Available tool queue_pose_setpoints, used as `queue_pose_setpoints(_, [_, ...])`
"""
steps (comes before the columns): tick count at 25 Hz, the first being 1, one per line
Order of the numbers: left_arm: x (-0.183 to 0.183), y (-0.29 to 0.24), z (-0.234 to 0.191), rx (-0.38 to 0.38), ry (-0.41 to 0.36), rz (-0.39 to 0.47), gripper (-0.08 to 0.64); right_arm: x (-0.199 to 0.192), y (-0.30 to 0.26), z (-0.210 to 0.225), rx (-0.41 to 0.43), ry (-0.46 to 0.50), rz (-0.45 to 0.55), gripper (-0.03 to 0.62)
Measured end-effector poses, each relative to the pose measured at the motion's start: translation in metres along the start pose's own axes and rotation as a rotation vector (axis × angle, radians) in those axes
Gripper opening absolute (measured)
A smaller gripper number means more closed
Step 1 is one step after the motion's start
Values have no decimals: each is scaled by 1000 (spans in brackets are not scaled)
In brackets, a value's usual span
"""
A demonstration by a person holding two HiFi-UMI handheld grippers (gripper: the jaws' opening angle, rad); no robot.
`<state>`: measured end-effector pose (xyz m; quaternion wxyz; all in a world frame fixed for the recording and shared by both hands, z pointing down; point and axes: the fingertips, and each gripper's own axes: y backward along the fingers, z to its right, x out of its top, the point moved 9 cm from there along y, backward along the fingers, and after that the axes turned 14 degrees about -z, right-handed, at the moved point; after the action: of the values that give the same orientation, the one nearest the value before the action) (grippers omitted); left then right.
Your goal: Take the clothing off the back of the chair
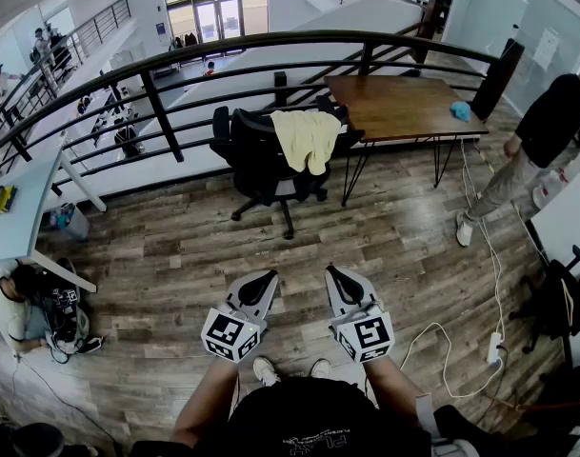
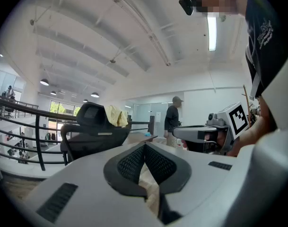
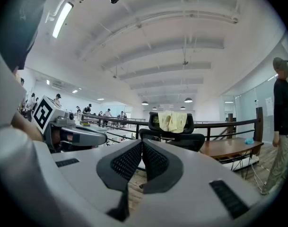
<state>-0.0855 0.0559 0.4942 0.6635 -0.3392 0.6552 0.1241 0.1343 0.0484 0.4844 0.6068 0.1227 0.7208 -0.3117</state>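
My left claw [image 1: 263,284] and right claw [image 1: 341,279] are both pressed together on nothing. The yellow clothing [image 1: 307,139] drapes over the back of the black chair [image 1: 261,169] at twelve o'clock, well apart from me. I should close in, part one claw, pinch the top fold and lift upward first. I can't tell what the small bin [image 1: 72,221] at ten o'clock holds.

The left gripper [image 1: 267,279] and right gripper [image 1: 335,276] have pale grey shells and black ribbed pads [image 2: 132,164]. Each carries a cube [image 1: 232,334] of black-and-white square markers. At six o'clock in the head view are a black top [image 1: 313,417] with faint pale print and white shoes [image 1: 264,369].
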Motion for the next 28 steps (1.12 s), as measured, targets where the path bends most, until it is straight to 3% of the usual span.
queue_pose_setpoints(15, [-9, -6, 5, 5, -15, -22, 14, -4, -3, 0, -3, -20, 13, 21])
queue_pose_setpoints(28, [-15, 7, -24, -32, -37, -32, 14, 3, -26, -23, -26, -50, 28, 23])
